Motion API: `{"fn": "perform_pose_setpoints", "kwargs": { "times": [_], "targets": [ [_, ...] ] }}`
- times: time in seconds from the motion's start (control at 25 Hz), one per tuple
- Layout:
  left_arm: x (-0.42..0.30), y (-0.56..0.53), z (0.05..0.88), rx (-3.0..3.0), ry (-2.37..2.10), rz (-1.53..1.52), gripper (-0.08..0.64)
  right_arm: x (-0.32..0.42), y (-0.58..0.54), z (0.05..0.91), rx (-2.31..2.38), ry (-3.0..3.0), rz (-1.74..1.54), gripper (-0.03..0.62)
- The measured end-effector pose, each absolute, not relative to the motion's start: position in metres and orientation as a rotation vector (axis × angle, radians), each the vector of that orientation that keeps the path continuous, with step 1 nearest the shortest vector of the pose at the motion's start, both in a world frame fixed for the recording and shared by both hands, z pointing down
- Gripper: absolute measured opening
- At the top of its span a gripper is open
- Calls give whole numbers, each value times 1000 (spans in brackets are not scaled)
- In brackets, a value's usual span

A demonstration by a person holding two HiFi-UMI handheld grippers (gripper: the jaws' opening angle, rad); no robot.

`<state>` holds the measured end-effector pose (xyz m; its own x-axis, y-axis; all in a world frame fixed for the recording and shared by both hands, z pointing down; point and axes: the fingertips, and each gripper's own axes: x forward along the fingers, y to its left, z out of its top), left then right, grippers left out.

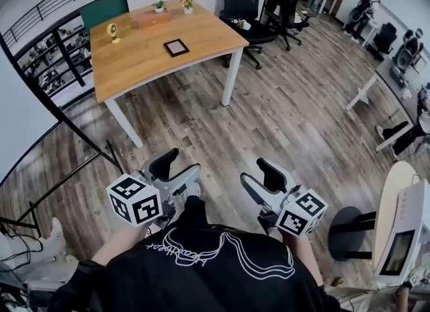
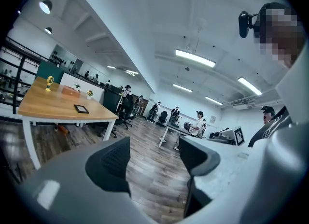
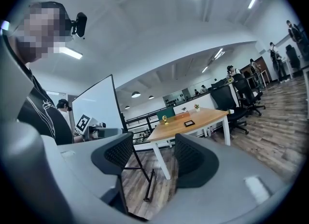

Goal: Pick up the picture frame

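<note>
Progress on the task is standing at the very beginning. The picture frame (image 1: 176, 48) is lying flat and face up near the middle of the desk (image 1: 134, 68), apart from every edge of the desk, and nothing is touching it. The person is standing on the floor (image 1: 282, 122) well apart from the desk and is holding both tools close to the body. The left gripper (image 1: 176, 169) is showing its jaws apart with nothing between them, and the right gripper (image 1: 262, 179) is showing the same. In my judgement, walking to the desk, reaching and closing on the frame are all remaining. The frame is looking almost square, so I cannot tell its long axis. Its sides are running roughly parallel to the desk's edges.
</note>
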<state>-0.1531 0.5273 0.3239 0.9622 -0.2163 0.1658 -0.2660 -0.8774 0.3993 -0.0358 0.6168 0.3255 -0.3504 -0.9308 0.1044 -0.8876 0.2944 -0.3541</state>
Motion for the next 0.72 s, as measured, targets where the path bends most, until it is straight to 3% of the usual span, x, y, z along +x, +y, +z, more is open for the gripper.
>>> {"fn": "perform_pose_setpoints", "kwargs": {
  "times": [0.72],
  "targets": [
    [-107, 179, 343, 2613, -454, 201, 299, 32, 262, 331, -1681, 2498, -651, 278]
  ]
}}
